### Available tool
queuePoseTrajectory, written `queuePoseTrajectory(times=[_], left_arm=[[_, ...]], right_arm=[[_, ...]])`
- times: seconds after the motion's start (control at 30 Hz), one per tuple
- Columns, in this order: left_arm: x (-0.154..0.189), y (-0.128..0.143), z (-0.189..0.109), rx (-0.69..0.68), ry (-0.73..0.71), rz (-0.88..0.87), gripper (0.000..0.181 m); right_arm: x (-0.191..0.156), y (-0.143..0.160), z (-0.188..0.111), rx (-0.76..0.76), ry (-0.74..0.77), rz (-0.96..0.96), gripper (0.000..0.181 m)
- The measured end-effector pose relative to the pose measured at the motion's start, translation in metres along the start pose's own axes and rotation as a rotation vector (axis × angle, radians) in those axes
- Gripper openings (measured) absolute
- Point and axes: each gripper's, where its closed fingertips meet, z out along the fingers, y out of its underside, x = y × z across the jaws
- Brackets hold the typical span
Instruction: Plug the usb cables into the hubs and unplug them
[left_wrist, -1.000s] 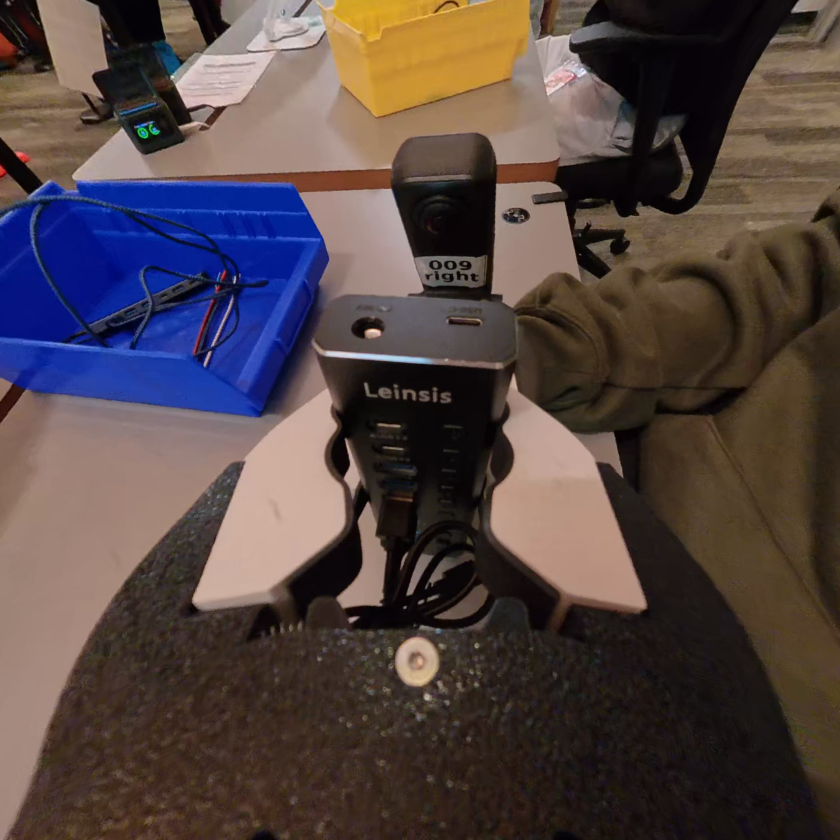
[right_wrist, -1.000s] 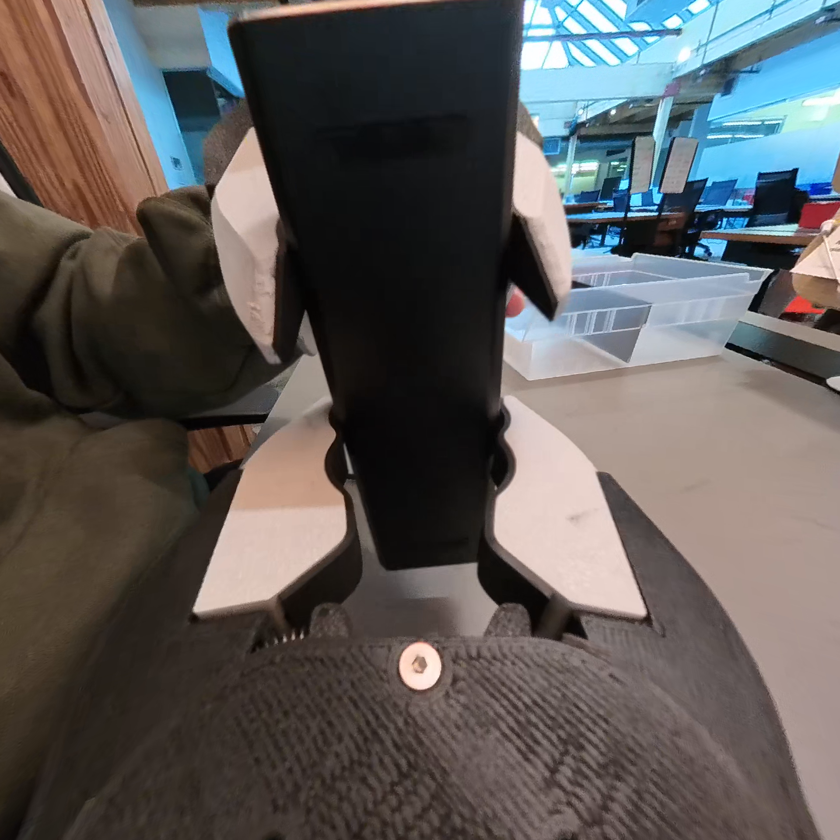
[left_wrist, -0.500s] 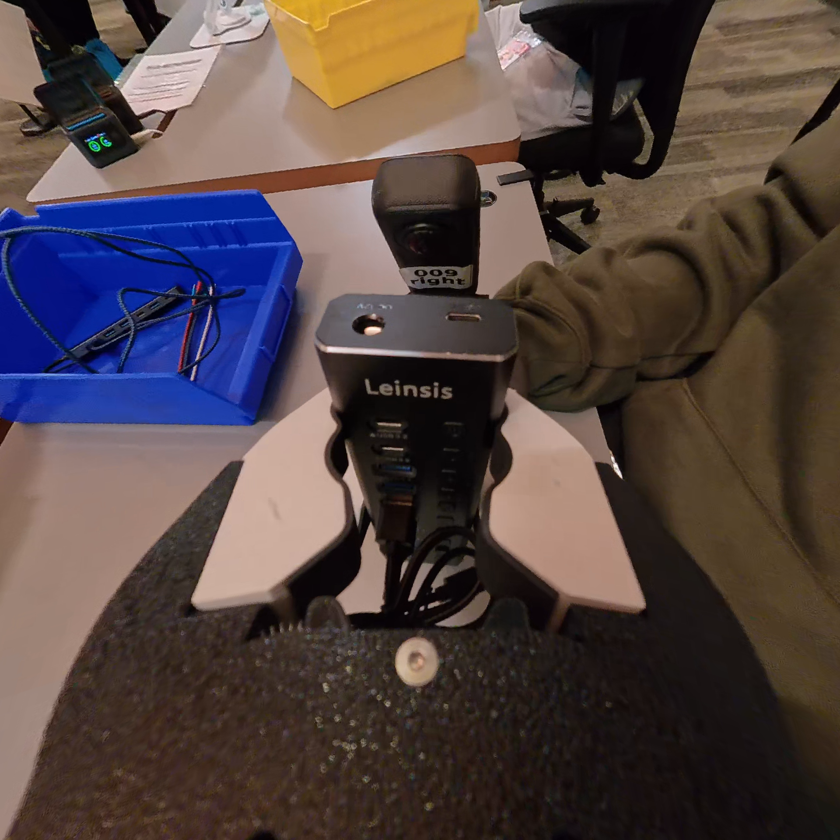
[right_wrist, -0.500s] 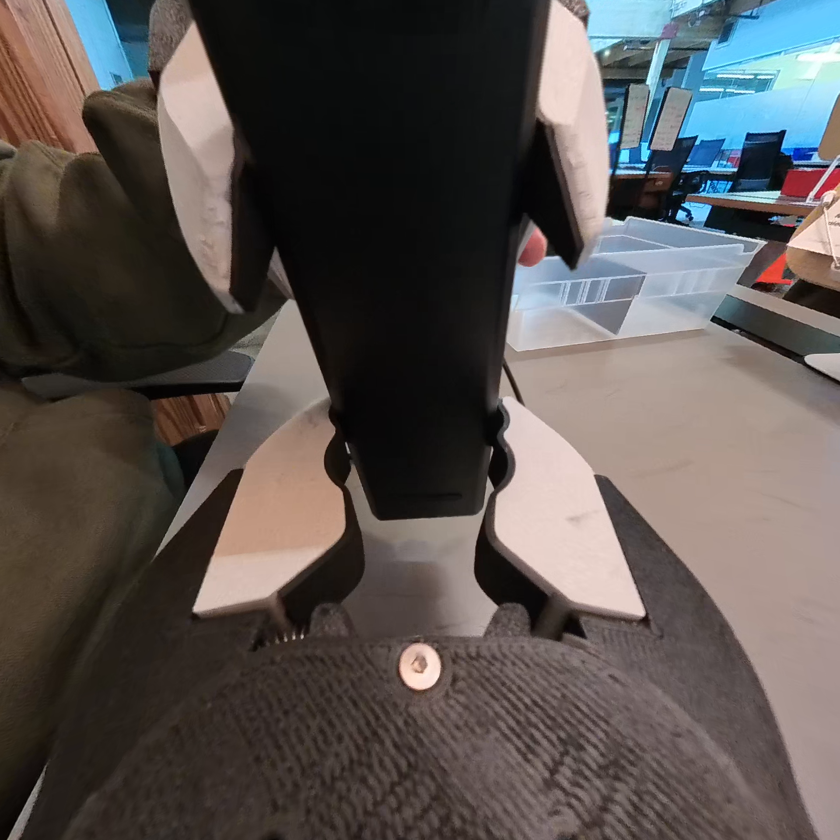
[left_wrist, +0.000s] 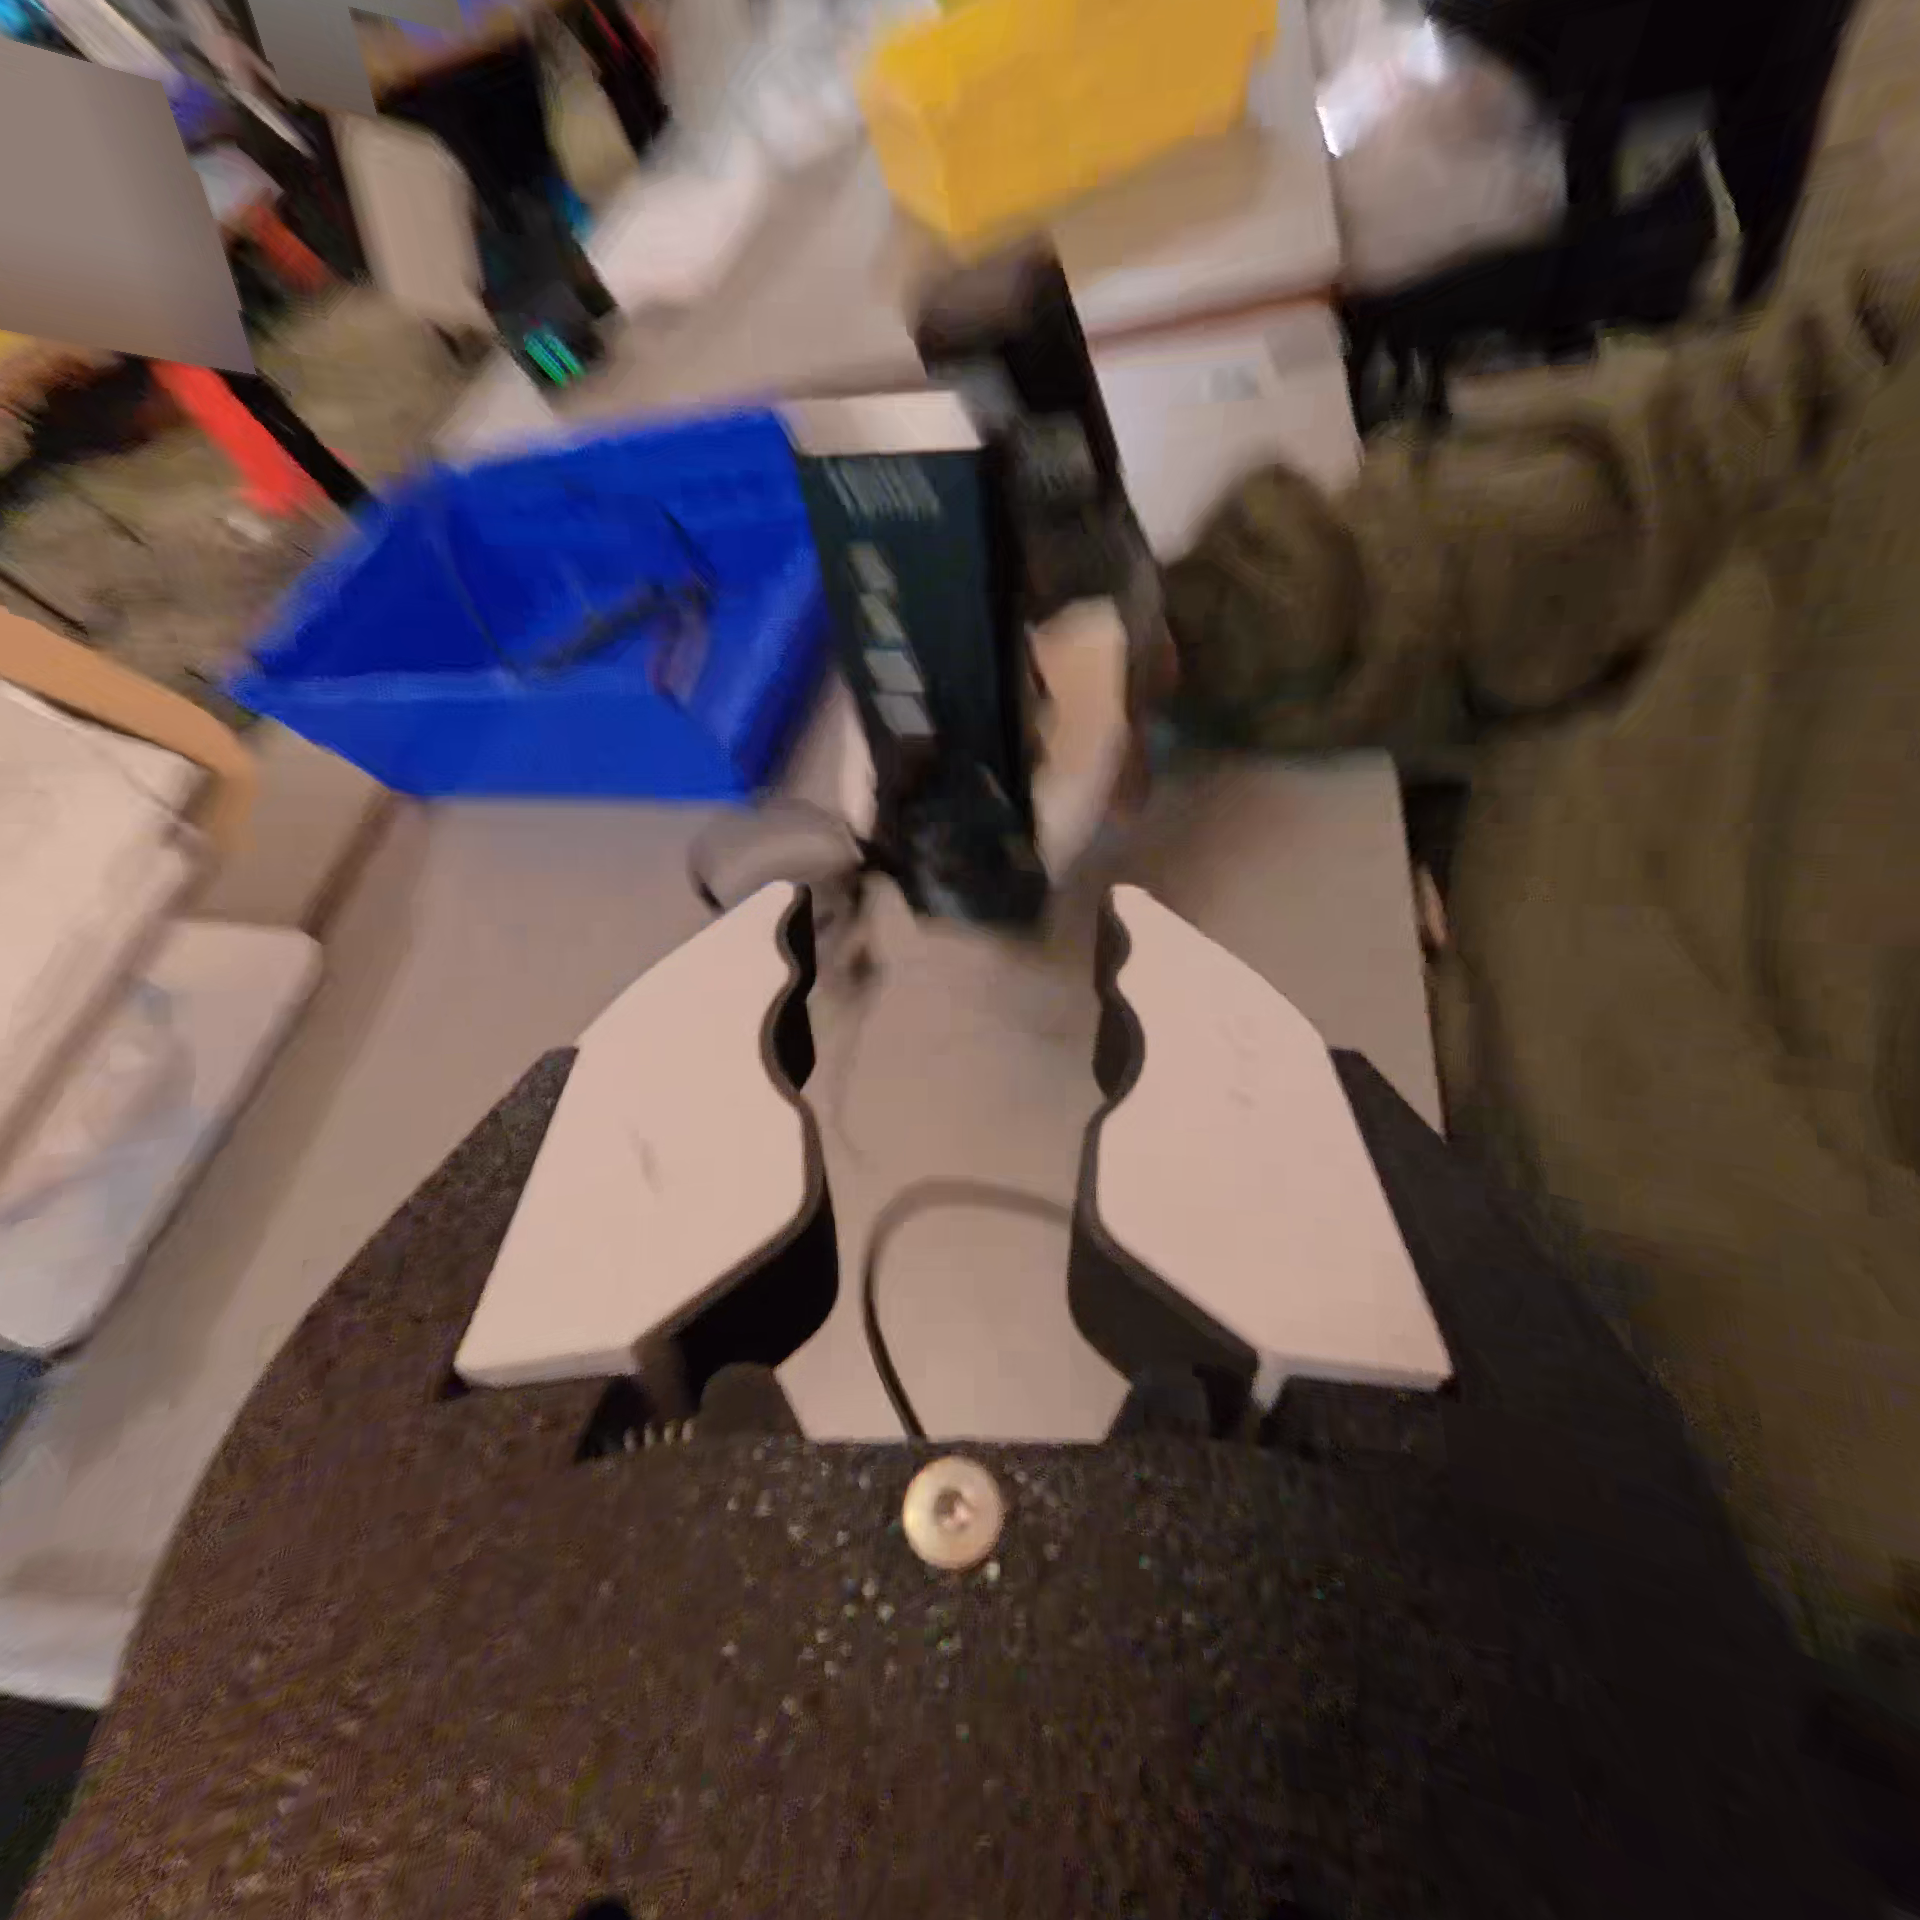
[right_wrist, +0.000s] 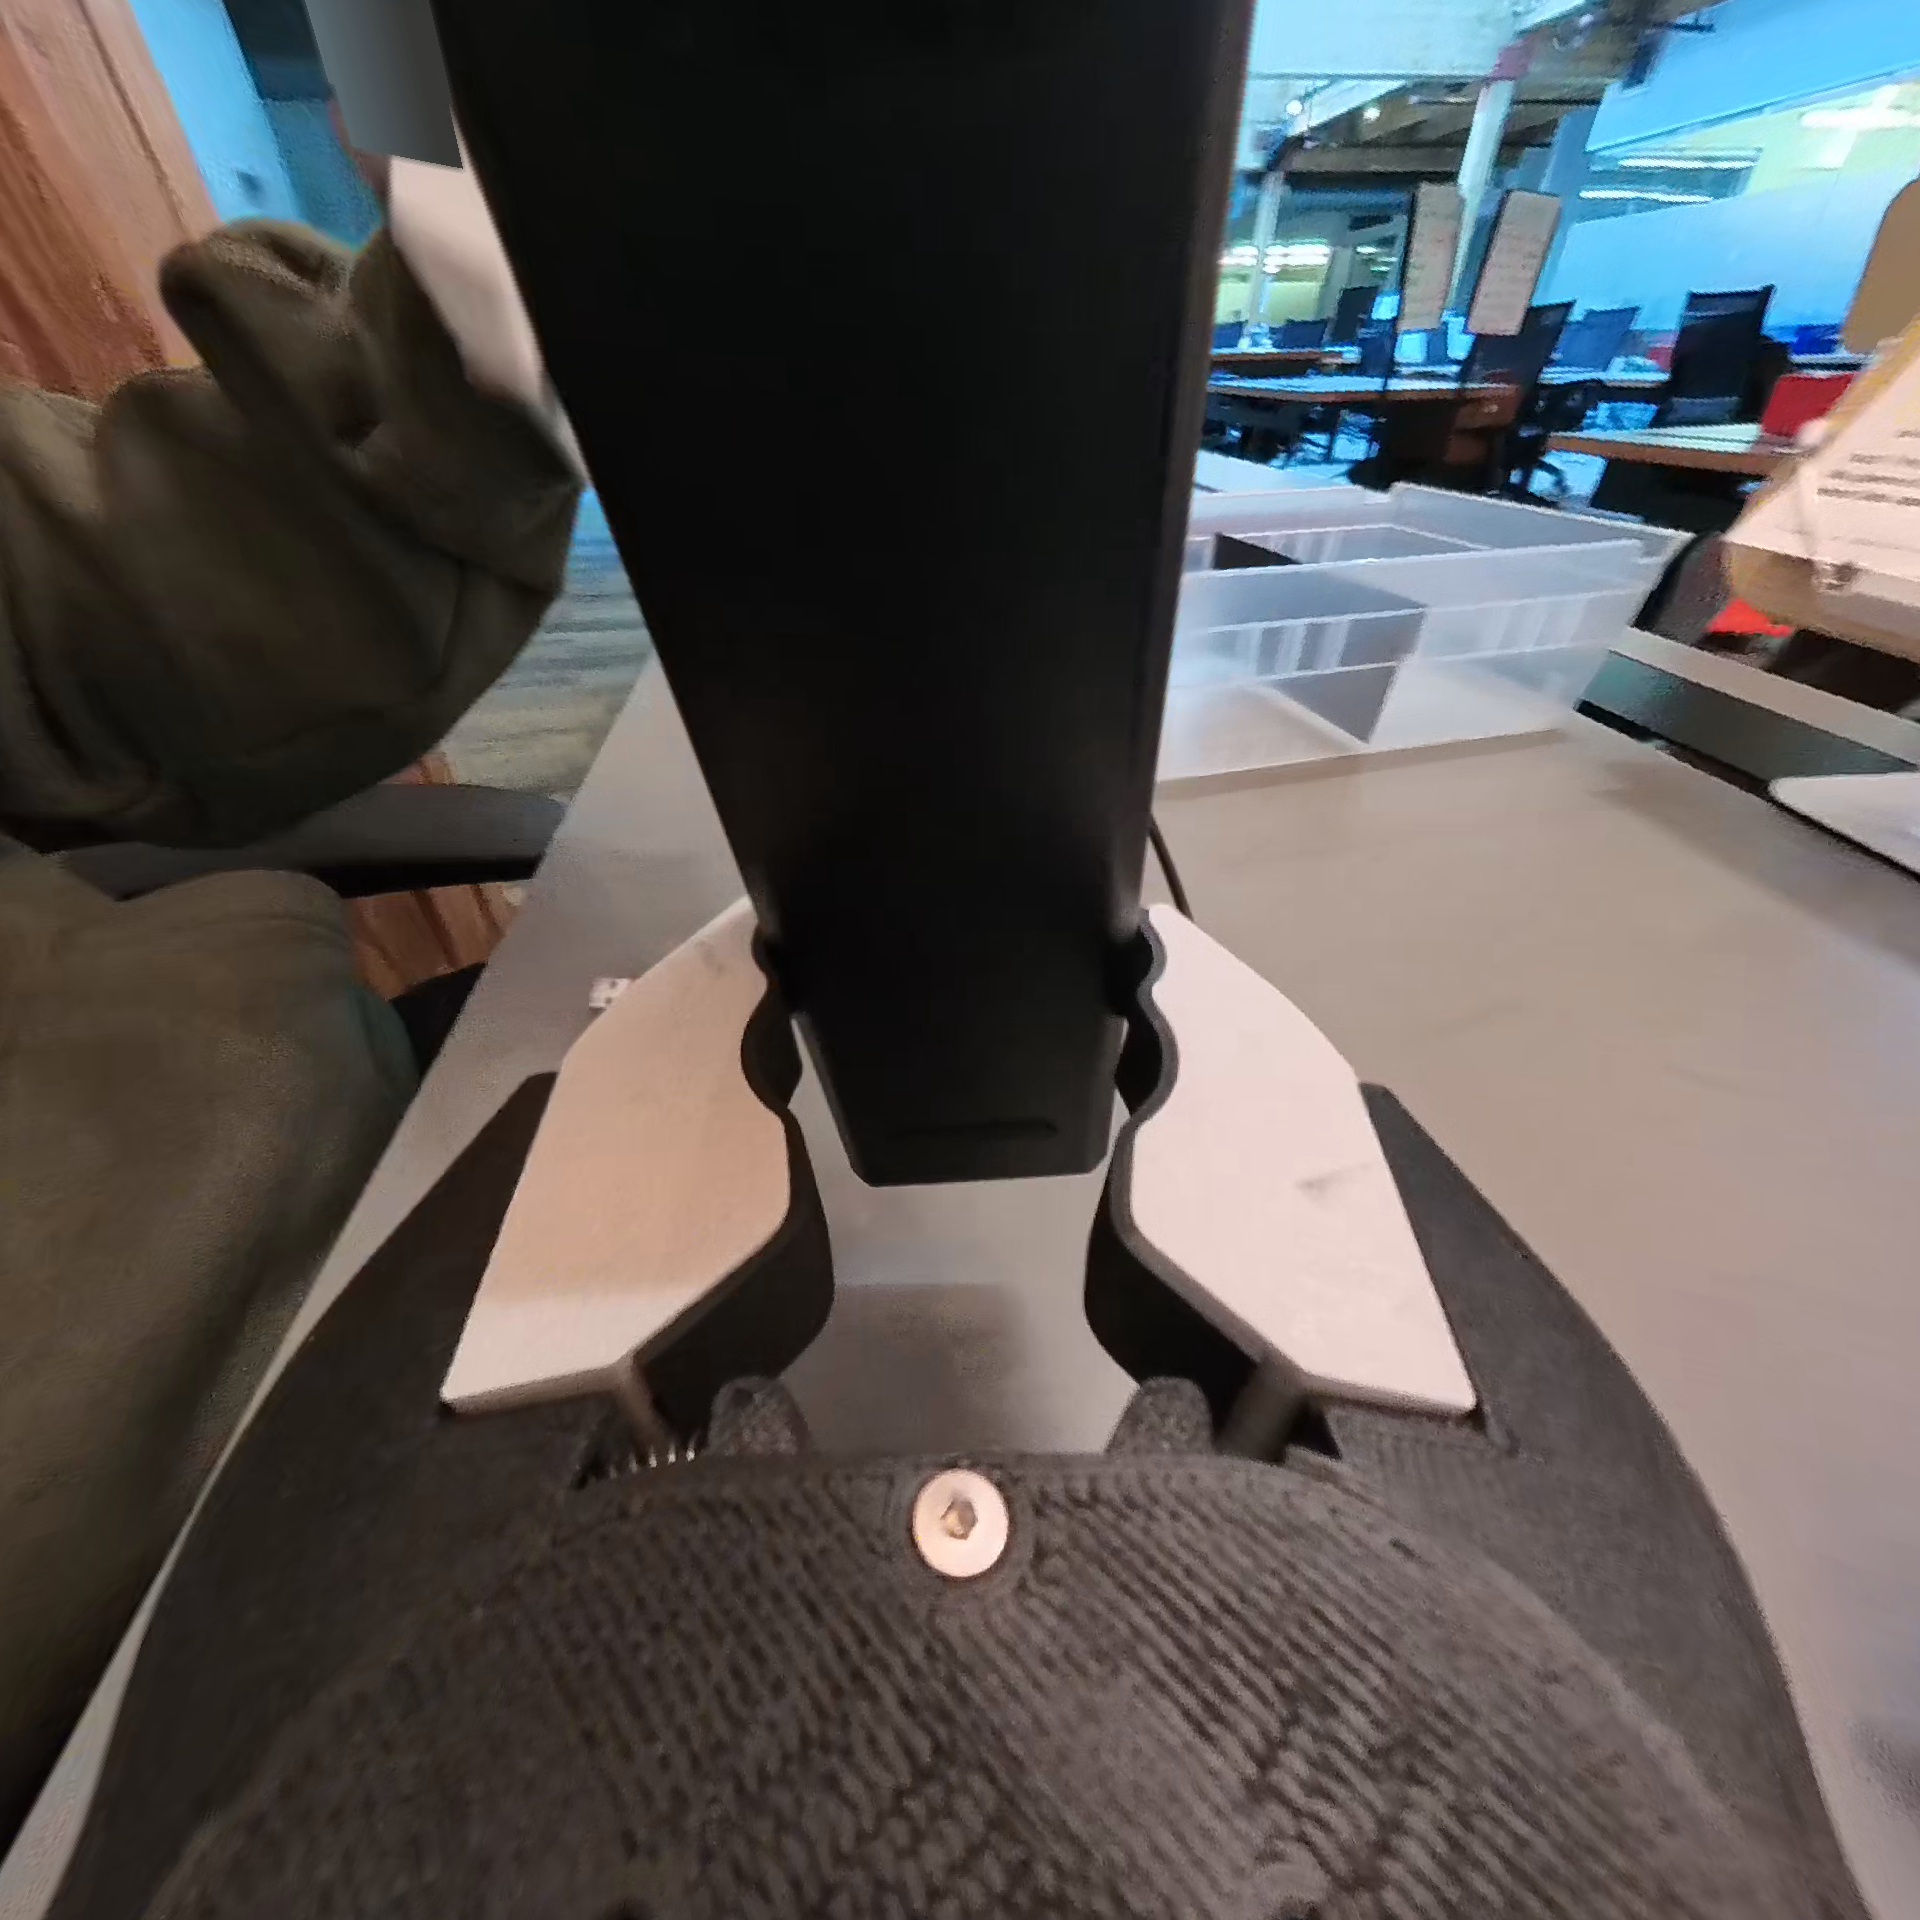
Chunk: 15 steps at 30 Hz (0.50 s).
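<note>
My left gripper (left_wrist: 951, 1049) has let go of hub (left_wrist: 925, 665), jaws apart, empty, backed off. Right gripper (right_wrist: 961, 1023) stays clamped on hub, upright just beside blue bin (left_wrist: 540, 623). Cable (left_wrist: 883, 1278) below hub, plug state blurred; I judge handover done.

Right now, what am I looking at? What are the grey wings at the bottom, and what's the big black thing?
A person holds two hand tools. Each ends in a two-fingered claw with a camera looking along it, so there is one picture from each. The grey wings are the fingers. In the right picture, the right claw pinches a hub, a black box for plugging cables into. In the blurry left picture, the left claw is open and empty, with a thin black cable showing between its fingers. On the table sits a blue bin; the other picture shows a clear tray. The green sleeve is the person's arm.
</note>
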Motion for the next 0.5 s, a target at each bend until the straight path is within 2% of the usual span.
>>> queuePoseTrajectory(times=[0.1,0.2,0.4,0.43,0.5], left_arm=[[0.033,0.075,0.003,-0.226,0.176,0.007,0.049],[0.055,0.124,0.017,-0.384,0.29,0.099,0.045],[0.065,0.159,0.034,-0.607,0.413,0.388,0.042],[0.068,0.164,0.037,-0.634,0.439,0.4,0.041],[0.078,0.162,0.046,-0.596,0.485,0.348,0.035]], right_arm=[[0.01,-0.002,-0.01,0.021,0.027,0.027,0.061],[0.009,-0.002,-0.011,0.023,0.018,0.032,0.061],[0.009,-0.001,-0.01,0.015,0.014,0.035,0.061],[0.009,-0.001,-0.01,0.018,0.015,0.037,0.061],[0.01,-0.002,-0.011,0.028,0.015,0.044,0.061]])
